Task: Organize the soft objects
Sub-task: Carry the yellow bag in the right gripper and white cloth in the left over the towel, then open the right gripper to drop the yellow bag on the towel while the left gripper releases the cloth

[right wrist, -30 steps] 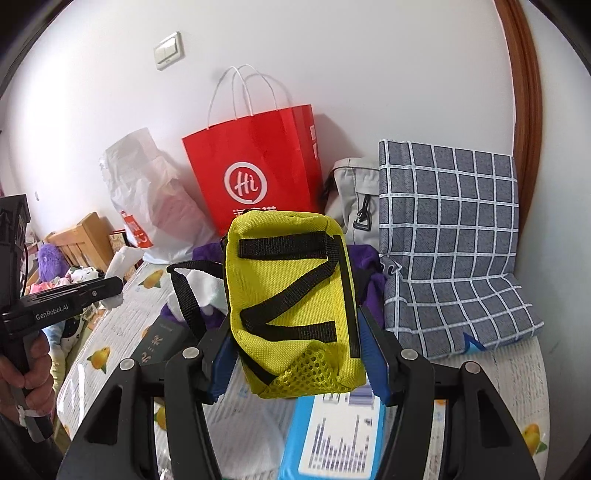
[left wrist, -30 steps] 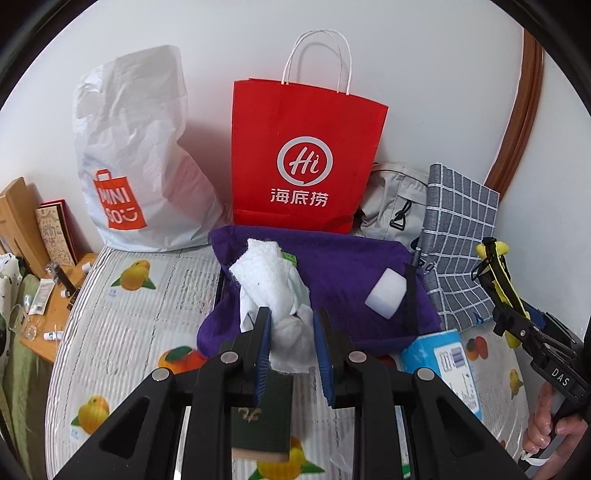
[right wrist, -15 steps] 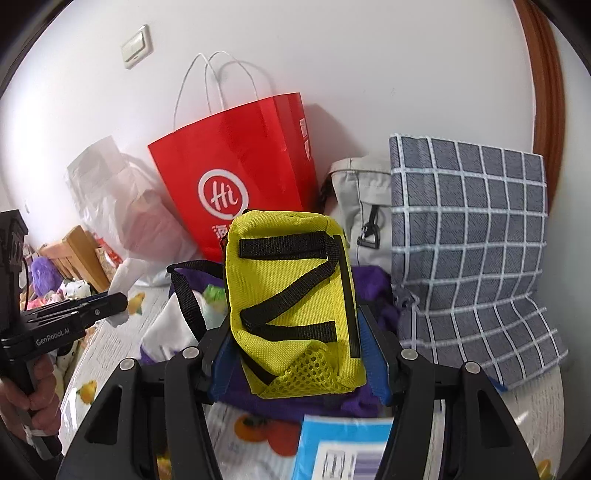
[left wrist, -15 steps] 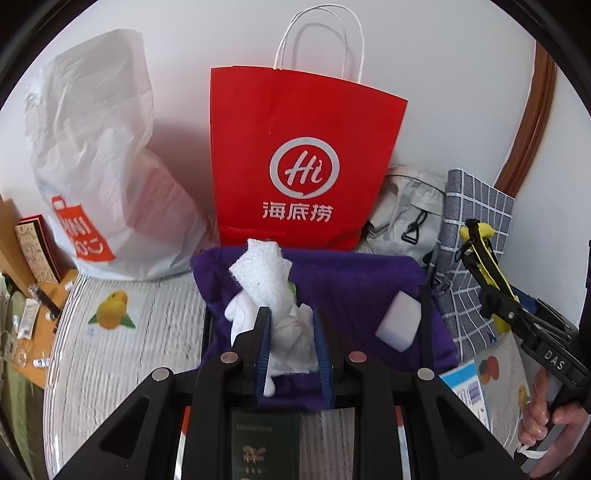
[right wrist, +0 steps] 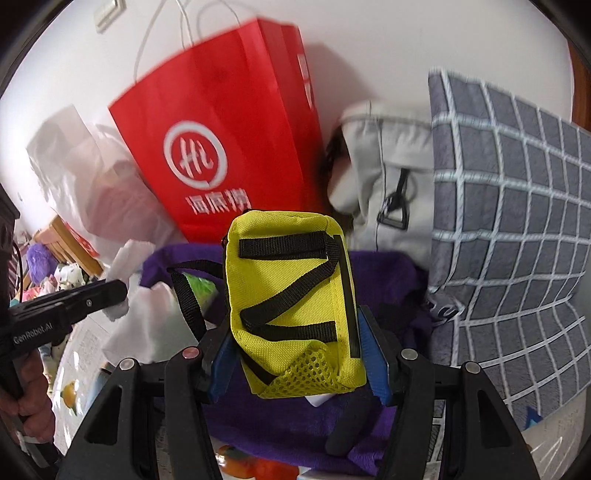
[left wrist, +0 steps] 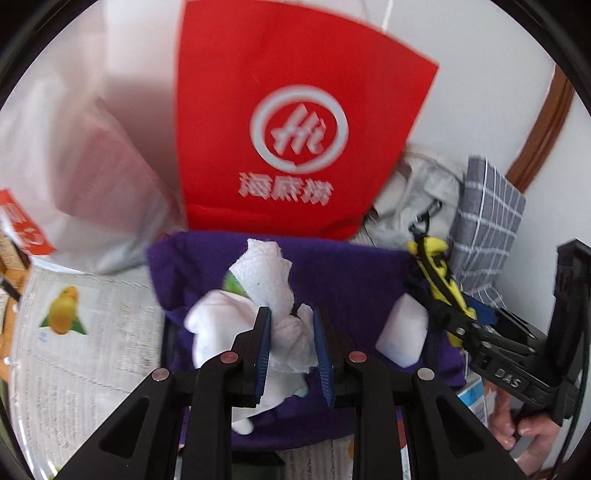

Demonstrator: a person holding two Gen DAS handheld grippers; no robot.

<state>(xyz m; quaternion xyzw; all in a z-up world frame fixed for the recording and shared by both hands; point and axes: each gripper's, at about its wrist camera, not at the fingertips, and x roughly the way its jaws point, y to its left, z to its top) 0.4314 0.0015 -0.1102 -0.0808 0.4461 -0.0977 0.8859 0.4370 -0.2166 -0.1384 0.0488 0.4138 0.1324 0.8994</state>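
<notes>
White cloth [left wrist: 273, 295] clamped in left gripper [left wrist: 291, 347]; yellow pouch [right wrist: 295, 306] clamped in right gripper [right wrist: 299, 354].

Behind your work stands a plain white wall [right wrist: 369, 44], evenly daylit, with soft shadows cast on it. At eleven o'clock in your right wrist view you have a pale wall switch [right wrist: 107, 14]. A curved brown wooden frame [left wrist: 543, 125] runs up the wall at two o'clock in your left wrist view. The surface below carries a ribbed cover printed with oranges [left wrist: 62, 310], at nine o'clock. Wooden furniture [right wrist: 61, 236] sits at nine o'clock on the right view.
</notes>
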